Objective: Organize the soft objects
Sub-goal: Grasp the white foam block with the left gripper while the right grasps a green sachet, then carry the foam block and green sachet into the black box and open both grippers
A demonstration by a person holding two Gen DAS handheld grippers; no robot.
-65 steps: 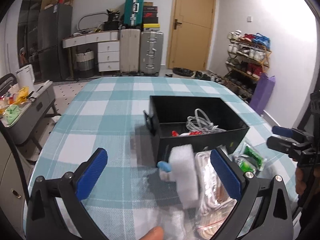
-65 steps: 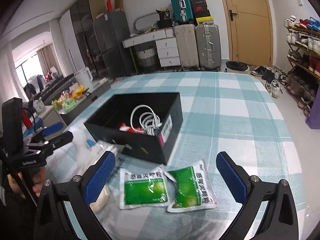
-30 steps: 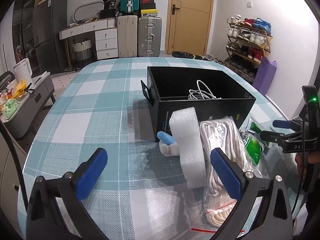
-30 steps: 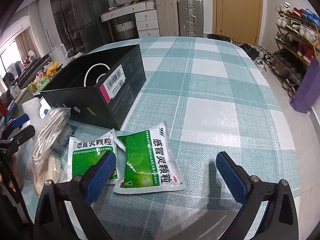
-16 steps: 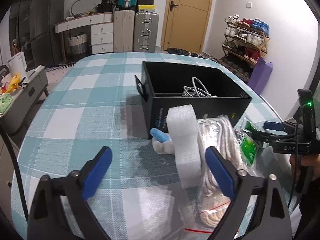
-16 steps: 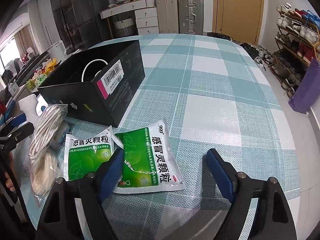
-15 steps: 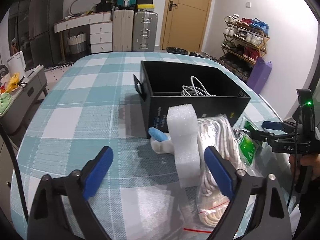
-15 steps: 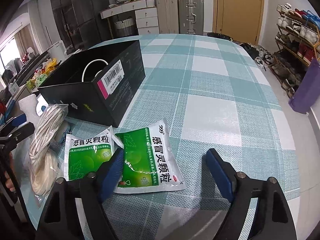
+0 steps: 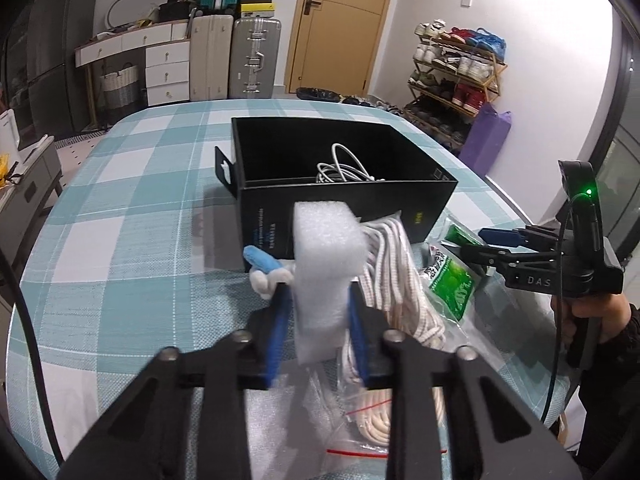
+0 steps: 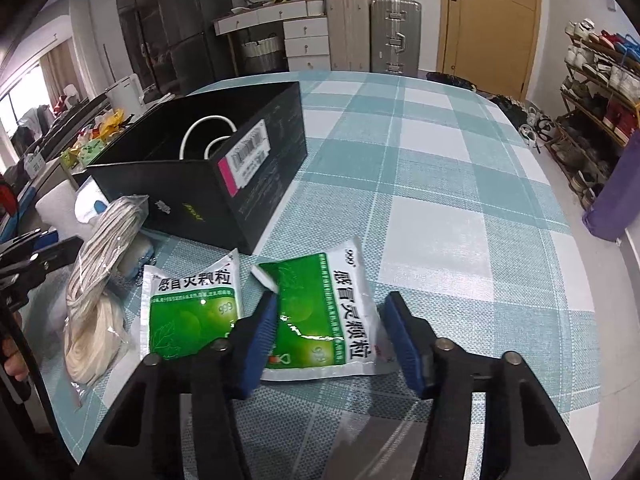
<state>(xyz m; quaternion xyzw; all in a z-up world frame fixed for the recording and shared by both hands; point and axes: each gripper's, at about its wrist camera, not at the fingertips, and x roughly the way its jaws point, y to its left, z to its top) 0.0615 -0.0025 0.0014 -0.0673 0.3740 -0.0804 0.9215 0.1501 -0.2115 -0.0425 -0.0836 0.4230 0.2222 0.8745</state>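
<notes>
The white foam block [image 9: 326,264] stands upright on the checked tablecloth [image 9: 120,248], its long axis vertical, right in front of the near wall of the black box [image 9: 344,200], and your left gripper [image 9: 316,324] has its blue pads pressed against the block's lower half, one on each side, so you are holding it low down. The box opening lies straight ahead of and above the grip, so I judge the coming move to be a lift high enough for the block's bottom end to clear that near rim, then forward and down beside the white cable [image 9: 344,170] coiled inside; there looks to be free floor in the box on the left of that cable. Mind what crowds the block: the bagged rope coil [image 9: 396,280] leans against its right side and a small blue-and-white soft toy [image 9: 264,270] lies just at its left, so a straight-up pull should disturb them least. Your right gripper [image 10: 332,340] hangs over the right-hand green sachet [image 10: 324,312] with its jaws spread about as wide as the packet and nothing between them; the second green sachet [image 10: 192,308] lies just to its left. That sachet's long axis runs away from you toward the box corner, and the table beyond it on the right is bare cloth with plenty of room.
</notes>
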